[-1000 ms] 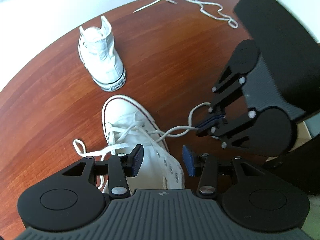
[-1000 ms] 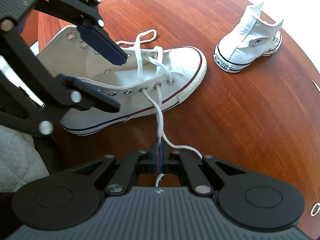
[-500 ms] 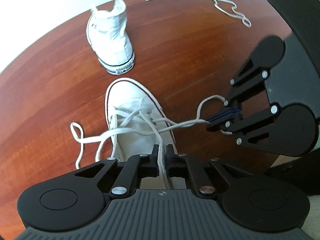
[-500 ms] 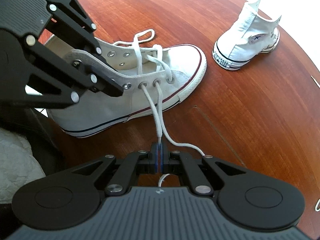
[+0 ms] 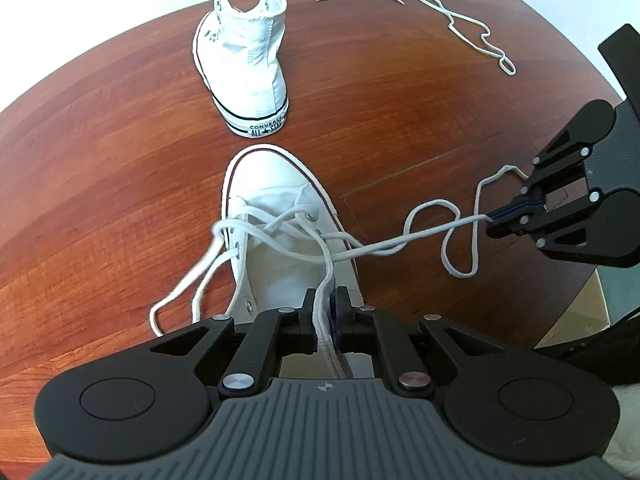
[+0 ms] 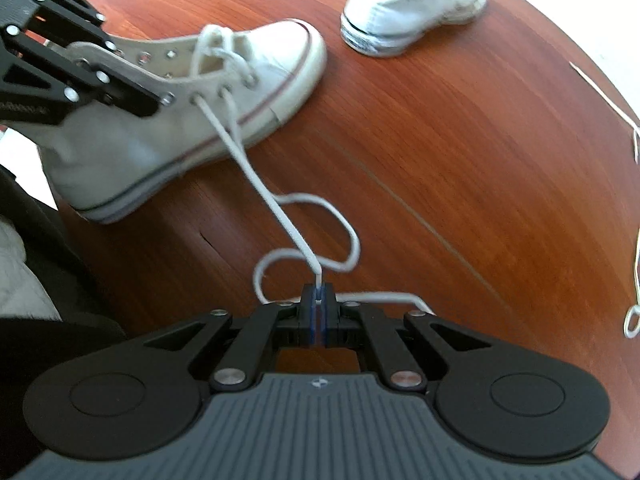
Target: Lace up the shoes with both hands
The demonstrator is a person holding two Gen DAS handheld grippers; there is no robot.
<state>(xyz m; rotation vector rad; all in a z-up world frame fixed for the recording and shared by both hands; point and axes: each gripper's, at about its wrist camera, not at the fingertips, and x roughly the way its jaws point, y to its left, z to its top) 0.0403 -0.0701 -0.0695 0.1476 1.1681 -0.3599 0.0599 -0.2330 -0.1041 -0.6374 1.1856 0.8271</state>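
A black two-finger right gripper [image 6: 319, 300] pinches a white cotton shoelace [image 6: 260, 176] tight at its tip. The lace runs up to the metal holes of a white canvas high-top shoe [image 6: 132, 128] on a round red-brown wooden table [image 6: 460, 152]. The black left gripper [image 6: 154, 103] clamps the shoe's side flap. A second white high-top shoe [image 6: 412, 12] looks blurry behind it. Another loose white lace [image 6: 634, 264] lies at the right edge.

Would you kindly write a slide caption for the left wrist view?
Left tongs clamp the near shoe's eyelet edge while right tongs pull its lace sideways.
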